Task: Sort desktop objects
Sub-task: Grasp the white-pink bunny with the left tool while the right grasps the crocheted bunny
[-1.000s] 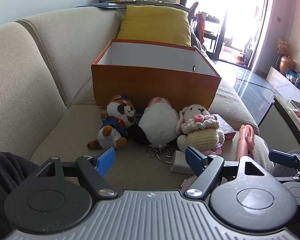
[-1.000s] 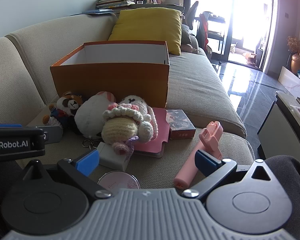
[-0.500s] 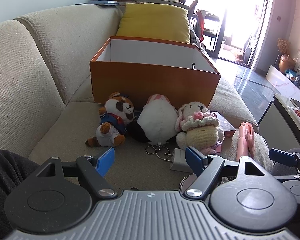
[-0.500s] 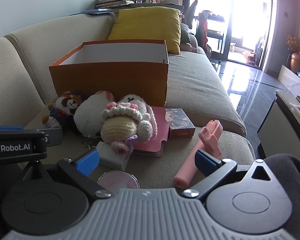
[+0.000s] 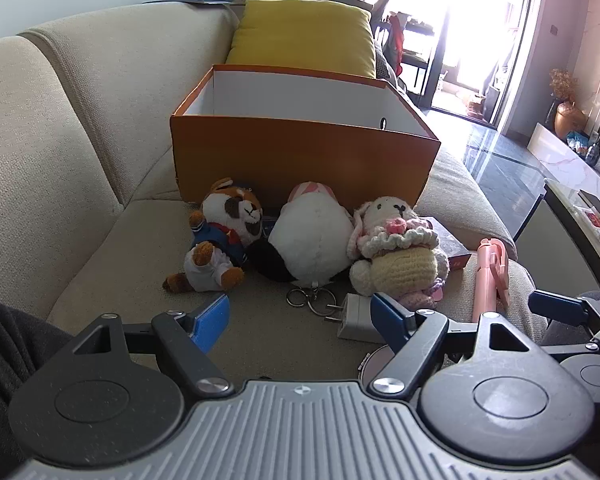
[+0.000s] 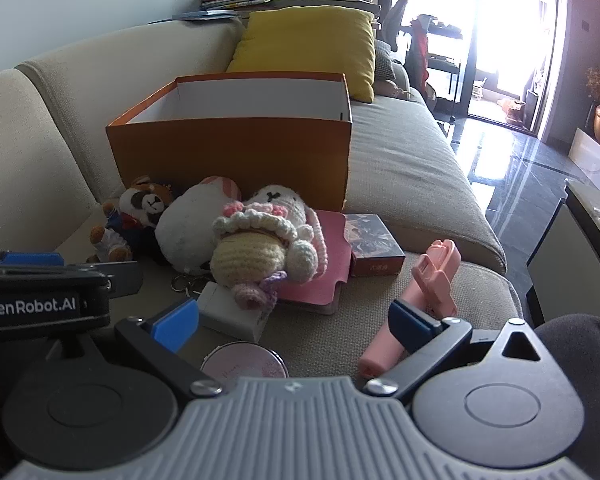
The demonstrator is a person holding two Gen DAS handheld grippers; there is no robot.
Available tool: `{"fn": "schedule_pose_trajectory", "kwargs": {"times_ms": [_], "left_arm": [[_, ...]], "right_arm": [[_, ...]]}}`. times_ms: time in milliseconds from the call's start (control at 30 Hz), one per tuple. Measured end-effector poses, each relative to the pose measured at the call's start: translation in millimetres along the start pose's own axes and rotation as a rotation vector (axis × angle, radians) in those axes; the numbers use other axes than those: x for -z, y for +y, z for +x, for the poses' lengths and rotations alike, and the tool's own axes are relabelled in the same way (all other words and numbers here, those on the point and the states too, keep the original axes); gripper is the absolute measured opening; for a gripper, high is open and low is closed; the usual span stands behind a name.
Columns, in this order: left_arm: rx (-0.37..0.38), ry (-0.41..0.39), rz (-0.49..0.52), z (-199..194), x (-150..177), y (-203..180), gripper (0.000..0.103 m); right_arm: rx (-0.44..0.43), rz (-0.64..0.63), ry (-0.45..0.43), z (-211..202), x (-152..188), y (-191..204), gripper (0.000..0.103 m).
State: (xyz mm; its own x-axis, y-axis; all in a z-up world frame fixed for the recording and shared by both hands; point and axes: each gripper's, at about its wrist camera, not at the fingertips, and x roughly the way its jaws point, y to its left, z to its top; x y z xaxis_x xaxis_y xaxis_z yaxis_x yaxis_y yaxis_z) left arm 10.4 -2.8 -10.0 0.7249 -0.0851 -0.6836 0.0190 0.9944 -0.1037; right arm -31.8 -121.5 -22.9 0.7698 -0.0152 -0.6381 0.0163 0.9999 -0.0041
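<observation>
An open orange box stands on the sofa seat. In front of it lie a brown-and-white plush, a white round plush and a crocheted bunny. Nearer lie a white charger, a pink stick, a pink wallet, a small card box and a round pink tin. My left gripper is open and empty, short of the plushes. My right gripper is open and empty above the tin.
A yellow cushion leans behind the box. The beige sofa backrest rises at the left. The seat's edge drops to a dark shiny floor at the right, with a low table there. A key ring lies by the white plush.
The left gripper has risen and drawn a little nearer the plushes, so the box sits lower in view. The right gripper has barely moved. Both stay open.
</observation>
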Motion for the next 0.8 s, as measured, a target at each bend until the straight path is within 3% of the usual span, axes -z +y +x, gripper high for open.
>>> {"fn": "schedule_pose_trajectory", "kwargs": {"times_ms": [133, 300, 500, 800], "left_arm": [[0.004, 0.012, -0.004, 6.8, -7.1, 6.1, 0.092], [0.024, 0.042, -0.014, 18.2, -23.4, 20.0, 0.072], [0.057, 0.092, 0.04, 36.4, -45.1, 24.7, 0.059], [0.127, 0.16, 0.078, 68.1, -70.6, 21.6, 0.059]], "right_arm": [[-0.032, -0.013, 0.015, 8.7, -9.2, 0.1, 0.089], [-0.111, 0.035, 0.064, 26.7, -23.6, -4.3, 0.076], [-0.14, 0.036, 0.088, 46.5, -38.4, -1.1, 0.075], [-0.133, 0.031, 0.156, 84.7, -50.6, -5.3, 0.077]]}}
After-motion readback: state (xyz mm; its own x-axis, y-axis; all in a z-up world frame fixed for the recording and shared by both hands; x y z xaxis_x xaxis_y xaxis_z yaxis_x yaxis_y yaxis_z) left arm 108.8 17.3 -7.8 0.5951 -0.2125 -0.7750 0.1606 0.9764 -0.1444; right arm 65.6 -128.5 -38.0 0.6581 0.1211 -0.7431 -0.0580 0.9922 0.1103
